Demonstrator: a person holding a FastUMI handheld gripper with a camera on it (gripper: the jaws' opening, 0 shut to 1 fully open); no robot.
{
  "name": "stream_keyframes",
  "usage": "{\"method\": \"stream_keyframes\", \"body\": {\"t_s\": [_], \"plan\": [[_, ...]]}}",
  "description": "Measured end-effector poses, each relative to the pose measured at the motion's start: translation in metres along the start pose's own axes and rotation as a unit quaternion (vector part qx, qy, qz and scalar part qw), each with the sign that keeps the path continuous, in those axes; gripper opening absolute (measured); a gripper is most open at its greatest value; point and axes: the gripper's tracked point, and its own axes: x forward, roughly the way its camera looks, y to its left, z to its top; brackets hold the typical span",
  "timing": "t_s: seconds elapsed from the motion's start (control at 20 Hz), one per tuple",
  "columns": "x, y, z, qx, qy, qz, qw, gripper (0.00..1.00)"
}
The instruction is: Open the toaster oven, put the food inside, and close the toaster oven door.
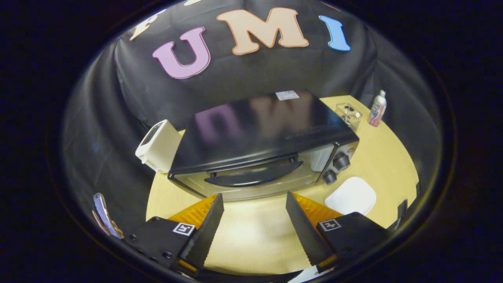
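Spread wide apart, the gripper (254,214) holds nothing; its two fingers (206,232) hang over bare wooden tabletop (393,157), tips just short of the toaster oven (259,145). That black toaster oven stands straight ahead of the fingers with its glass door shut, the dark curved door handle (253,176) across the front and two round knobs (336,168) on its panel at the right. Just right of the oven's front, beside the right finger, lies a white rounded plate (351,195). At the oven's left rear corner stands a white boxy appliance (158,146). Beyond the oven on the right sit a small clear container (348,114) and a spray bottle (377,109).
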Motion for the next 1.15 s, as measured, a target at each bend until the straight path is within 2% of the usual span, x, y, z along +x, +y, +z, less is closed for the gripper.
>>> {"method": "stream_keyframes", "body": {"t_s": [0.15,0.3,0.5,0.65,0.8,1.15], "plan": [[-0.025,0.000,0.042,-0.005,-0.058,0.005,0.998,0.98],[-0.054,-0.003,0.093,-0.020,-0.133,0.001,0.991,0.98],[-0.100,0.001,0.166,-0.044,-0.244,-0.005,0.969,0.98],[-0.128,0.004,0.203,-0.054,-0.303,-0.014,0.951,0.98],[-0.145,0.005,0.218,-0.061,-0.333,-0.025,0.941,0.98],[-0.156,0.011,0.219,-0.028,-0.346,-0.003,0.938,0.98]]}}
